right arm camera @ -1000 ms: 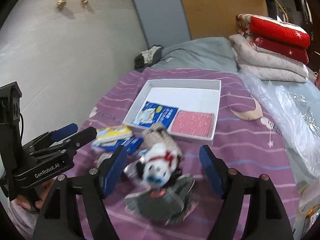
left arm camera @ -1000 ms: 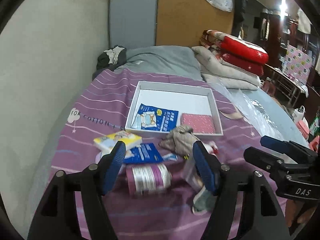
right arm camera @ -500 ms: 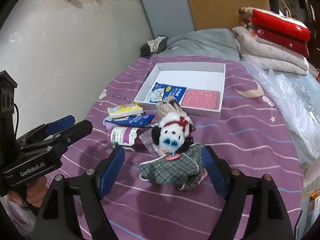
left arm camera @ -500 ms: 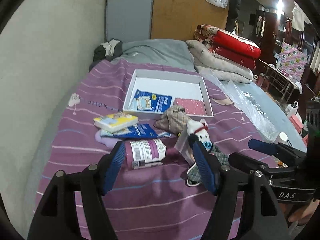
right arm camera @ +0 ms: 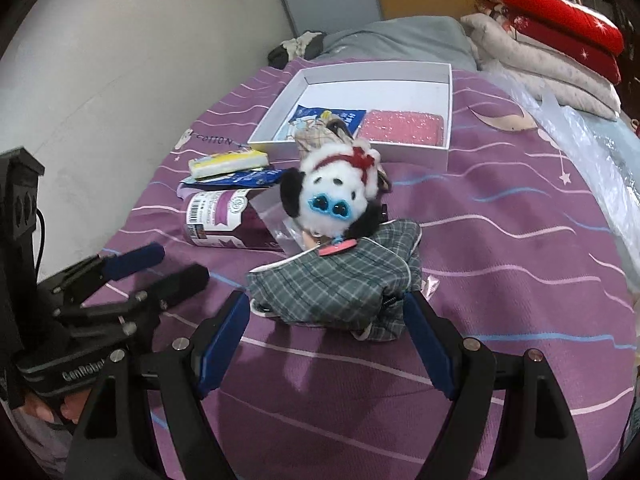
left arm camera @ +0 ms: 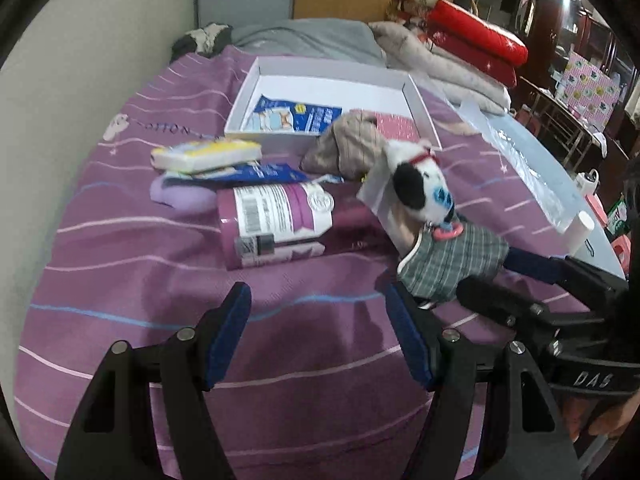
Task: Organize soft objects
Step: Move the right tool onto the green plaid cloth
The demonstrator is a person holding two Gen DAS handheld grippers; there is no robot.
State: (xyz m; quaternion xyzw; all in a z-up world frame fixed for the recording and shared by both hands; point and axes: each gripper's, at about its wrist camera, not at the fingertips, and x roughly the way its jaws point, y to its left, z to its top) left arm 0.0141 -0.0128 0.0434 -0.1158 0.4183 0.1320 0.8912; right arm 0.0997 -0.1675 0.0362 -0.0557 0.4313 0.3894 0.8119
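Note:
A white box [right arm camera: 448,92] lies on the purple bedspread and holds a blue packet [right arm camera: 340,114] and a pink pouch [right arm camera: 402,128]. In front of it lie a beige cloth [left arm camera: 352,146], a black-and-white plush toy [right arm camera: 332,196], a folded grey plaid cloth [right arm camera: 340,280], a purple pack [left arm camera: 276,220], a yellow tissue pack [left arm camera: 206,154] and a blue packet [left arm camera: 256,172]. My right gripper [right arm camera: 326,344] is open and empty, just short of the plaid cloth. My left gripper [left arm camera: 320,338] is open and empty over bare bedspread, in front of the purple pack.
A wall runs along the bed's left side. Folded red and grey quilts [right arm camera: 552,40] are stacked at the far right. A clear plastic sheet [right arm camera: 592,148] covers the bed's right edge. A grey blanket [right arm camera: 400,40] lies beyond the box.
Both grippers have pulled back toward the near end of the bed. The objects now lie farther ahead of the fingers. Both stay open and empty.

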